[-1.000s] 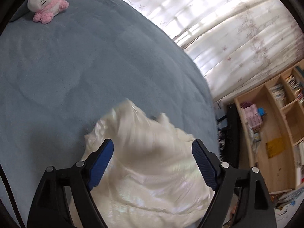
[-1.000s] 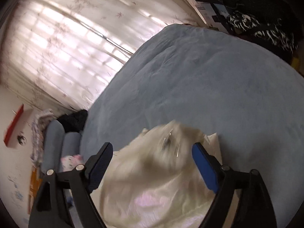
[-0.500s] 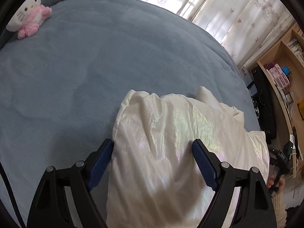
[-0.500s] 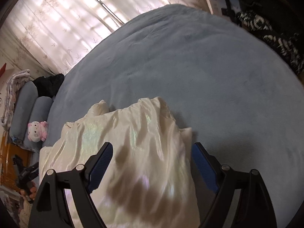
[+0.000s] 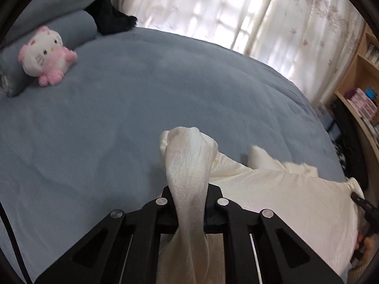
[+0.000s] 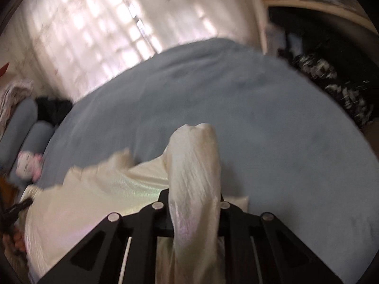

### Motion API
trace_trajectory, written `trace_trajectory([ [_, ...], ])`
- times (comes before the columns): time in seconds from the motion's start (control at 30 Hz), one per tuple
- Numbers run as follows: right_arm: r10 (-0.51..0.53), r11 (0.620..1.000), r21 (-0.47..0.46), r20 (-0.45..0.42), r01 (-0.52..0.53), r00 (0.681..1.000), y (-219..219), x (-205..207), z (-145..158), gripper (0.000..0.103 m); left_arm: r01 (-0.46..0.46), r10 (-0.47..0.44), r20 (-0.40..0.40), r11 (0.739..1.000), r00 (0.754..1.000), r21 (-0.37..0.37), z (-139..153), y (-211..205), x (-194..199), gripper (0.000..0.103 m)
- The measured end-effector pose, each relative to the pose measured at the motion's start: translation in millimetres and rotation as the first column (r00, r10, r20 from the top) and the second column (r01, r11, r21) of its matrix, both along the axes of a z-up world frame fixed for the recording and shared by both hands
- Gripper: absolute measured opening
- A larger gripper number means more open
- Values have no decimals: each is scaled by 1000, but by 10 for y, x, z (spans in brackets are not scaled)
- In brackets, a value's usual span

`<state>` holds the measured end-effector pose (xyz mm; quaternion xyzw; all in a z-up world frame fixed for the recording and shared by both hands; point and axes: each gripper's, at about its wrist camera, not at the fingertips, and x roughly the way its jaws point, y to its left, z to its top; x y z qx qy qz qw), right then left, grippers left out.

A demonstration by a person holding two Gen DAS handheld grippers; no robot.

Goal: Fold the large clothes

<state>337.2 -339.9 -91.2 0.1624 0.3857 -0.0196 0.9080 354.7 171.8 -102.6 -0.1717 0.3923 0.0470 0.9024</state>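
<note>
A cream satin garment lies crumpled on the blue bed cover. My left gripper is closing its jaws on a bunched fold of the garment, which stands up between them as a narrow ridge. In the right wrist view the same garment spreads to the left. My right gripper is closing its jaws too, and pinches another raised fold. The pads of both grippers are hidden by the cloth. Each view shows the other gripper's dark tip at the garment's far end.
A pink-and-white plush toy leans on blue pillows at the bed's head, beside a black garment. Sheer curtains hang behind the bed. A wooden bookshelf stands at the right. Dark patterned clothes lie past the bed's edge.
Both grippers stood wide open over the garment and have now closed on bunched folds of it. Both hands have sunk toward the bed and rolled.
</note>
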Motion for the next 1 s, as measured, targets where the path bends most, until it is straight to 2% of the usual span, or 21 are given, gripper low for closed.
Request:
trace_trajectory([
  [0.07,-33,999,-11,-52,32,998,7,135,-138,13,-16,18,-33,999,999,52,-88,-106,118,8],
  [0.17,-47,996,-79,-122,37,991,58,273,-447,15,-27,39,-86,990,995,139,-344,-235,237,9],
  [0.23,-69,996,-64,-138,61,988,-16,302,-613,18,-45,62,-102,987,993,155,-466,-250,275,10],
  [0.33,-83,997,-11,-141,83,987,-97,315,-746,20,-66,83,-124,989,989,136,-590,-196,286,10],
  [0.5,-82,997,-22,-132,80,988,-12,346,-834,23,-83,110,-125,976,986,203,-736,-189,293,10],
  [0.73,-104,994,24,-112,107,988,-54,341,-954,27,-117,139,-105,974,985,192,-801,-159,263,12],
  [0.87,-108,994,2,-123,109,987,-24,347,-941,29,-104,128,-118,976,985,191,-781,-162,266,13],
  [0.93,-118,993,-44,-144,113,982,9,354,-881,38,-98,119,-116,980,986,172,-728,-96,248,16],
  [1.0,-131,990,-75,-161,120,978,8,335,-791,43,-101,118,-117,985,986,140,-671,-11,212,23],
])
